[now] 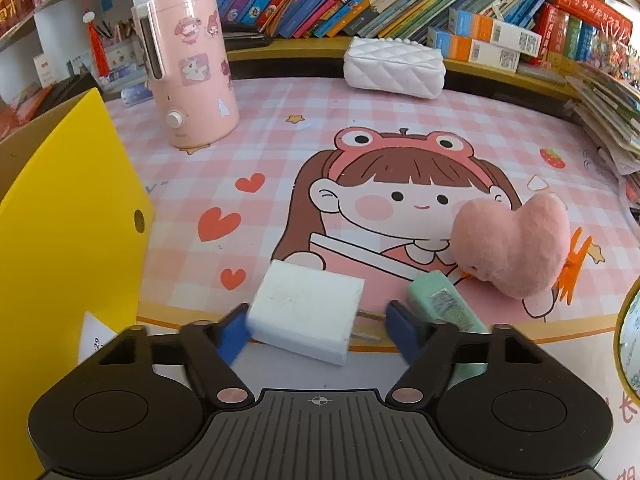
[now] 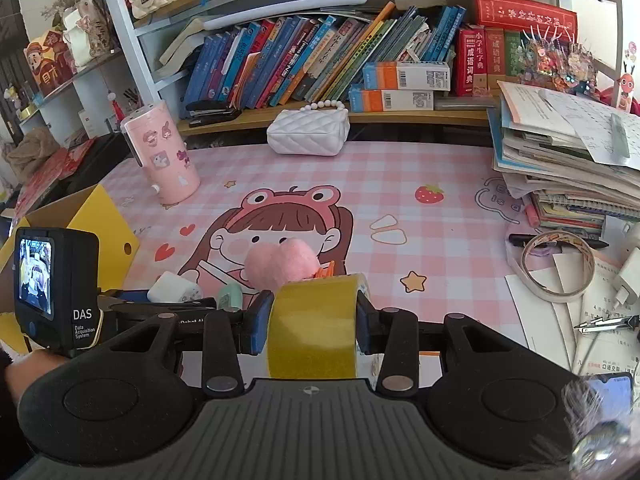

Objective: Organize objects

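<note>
My left gripper [image 1: 318, 326] is open around a white plug charger [image 1: 306, 316] that lies on the pink desk mat; the left pad touches its side and the right pad stands apart by its prongs. A mint green tube [image 1: 444, 304] lies just right of it, and a pink plush heart [image 1: 512, 242] with an orange clip [image 1: 574, 264] beyond. My right gripper [image 2: 310, 320] is shut on a roll of yellow tape [image 2: 314, 326], held above the mat's front edge. The charger [image 2: 174, 288], the tube [image 2: 230, 296] and the heart [image 2: 282, 262] show ahead of it.
A yellow open box [image 1: 68, 216] stands at the left, also seen in the right wrist view [image 2: 102, 220]. A pink humidifier [image 1: 188, 68] and a white quilted purse [image 1: 394, 66] stand at the back under the bookshelf. A book stack [image 2: 560, 160], a tape ring [image 2: 554, 264] and papers lie right.
</note>
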A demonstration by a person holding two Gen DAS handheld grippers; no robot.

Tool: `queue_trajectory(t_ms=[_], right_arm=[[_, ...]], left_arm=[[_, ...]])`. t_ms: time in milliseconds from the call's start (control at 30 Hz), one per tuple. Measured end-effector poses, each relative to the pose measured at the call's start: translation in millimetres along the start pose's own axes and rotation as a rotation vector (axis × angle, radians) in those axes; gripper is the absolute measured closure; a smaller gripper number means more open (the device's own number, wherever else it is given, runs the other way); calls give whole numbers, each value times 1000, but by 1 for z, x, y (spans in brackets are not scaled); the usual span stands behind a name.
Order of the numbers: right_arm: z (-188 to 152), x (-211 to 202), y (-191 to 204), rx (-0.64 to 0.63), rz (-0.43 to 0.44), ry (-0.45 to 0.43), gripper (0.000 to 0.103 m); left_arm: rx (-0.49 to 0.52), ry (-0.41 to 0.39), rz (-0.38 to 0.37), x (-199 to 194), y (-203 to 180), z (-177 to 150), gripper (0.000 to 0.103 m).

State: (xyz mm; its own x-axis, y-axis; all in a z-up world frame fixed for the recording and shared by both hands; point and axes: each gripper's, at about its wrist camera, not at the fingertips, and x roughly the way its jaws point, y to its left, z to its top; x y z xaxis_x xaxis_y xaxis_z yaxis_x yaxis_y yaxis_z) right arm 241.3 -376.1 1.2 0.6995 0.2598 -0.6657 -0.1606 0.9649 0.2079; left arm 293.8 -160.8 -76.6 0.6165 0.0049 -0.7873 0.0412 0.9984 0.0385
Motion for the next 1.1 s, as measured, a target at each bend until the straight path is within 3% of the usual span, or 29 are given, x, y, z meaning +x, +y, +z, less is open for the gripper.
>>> queue_trajectory(t_ms=[200,533,867,1100], right_arm=[[-2,2,3,11,-14,12,64],[-11,4,29,-21,-14,30,64],[-26,-6,75,-62,5,33,64],[-45,-19,118,-102,28,29,64]], left_arm=[[-27,-12,-27,-19,7,-2,33],[-66,-145,-117,-98,22,-11,33],[-34,-211,-130,-148,42,-45,33],[-53,-226,-108,-172,76,-71,33]])
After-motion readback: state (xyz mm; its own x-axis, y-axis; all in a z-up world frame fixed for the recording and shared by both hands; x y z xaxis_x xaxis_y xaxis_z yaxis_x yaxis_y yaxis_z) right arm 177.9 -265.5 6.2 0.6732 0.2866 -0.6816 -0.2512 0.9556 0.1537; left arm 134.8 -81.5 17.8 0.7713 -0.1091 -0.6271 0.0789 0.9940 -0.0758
